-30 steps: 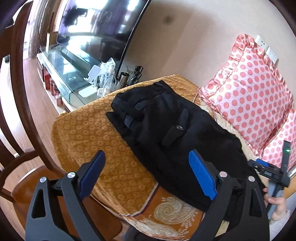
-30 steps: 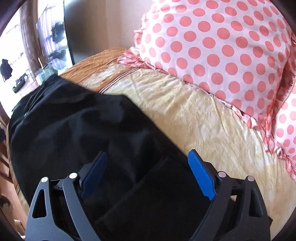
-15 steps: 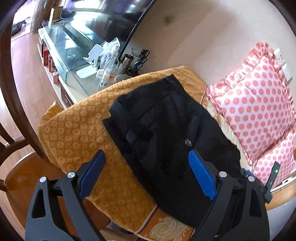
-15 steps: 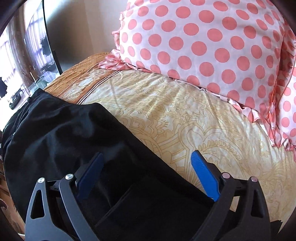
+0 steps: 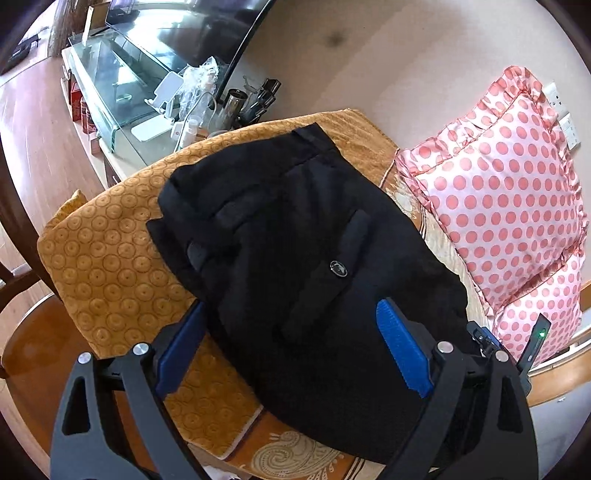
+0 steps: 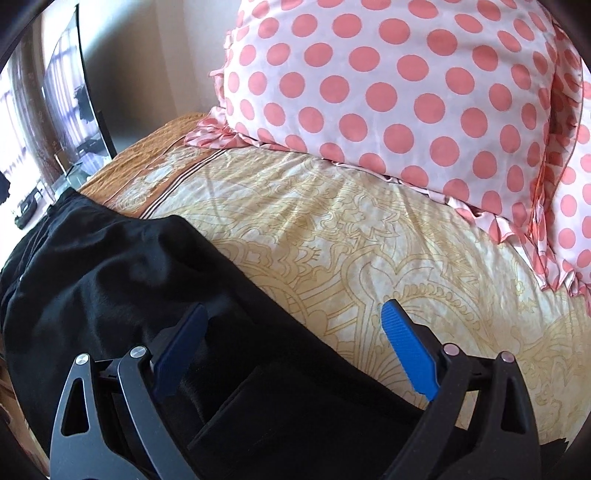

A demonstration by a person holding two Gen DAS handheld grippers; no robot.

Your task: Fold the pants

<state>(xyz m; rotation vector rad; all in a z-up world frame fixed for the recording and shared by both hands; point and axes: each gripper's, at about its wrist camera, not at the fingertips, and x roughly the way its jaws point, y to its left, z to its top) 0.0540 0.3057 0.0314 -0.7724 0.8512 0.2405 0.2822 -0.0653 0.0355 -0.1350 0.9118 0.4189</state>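
Gold patterned bedspread is filling the lower left and centre of the left wrist view; in the right wrist view its paler yellow part is running across the middle. Polka-dot pillow, pink on white, is taking up the upper right of the right wrist view and sitting on the spread; it's also showing at the right edge of the left wrist view. Black pants are lying folded into a compact stack on the spread, centre of the left wrist view w/ a small round button visible, and are covering the lower left of the right wrist view. TV and glass stand w/ clutter are sitting in the upper left.

Left gripper is hovering at bottom centre, blue pads wide apart, nothing between them but the pants below. Right gripper is likewise standing spread apart over the pants' edge, gripping nothing.
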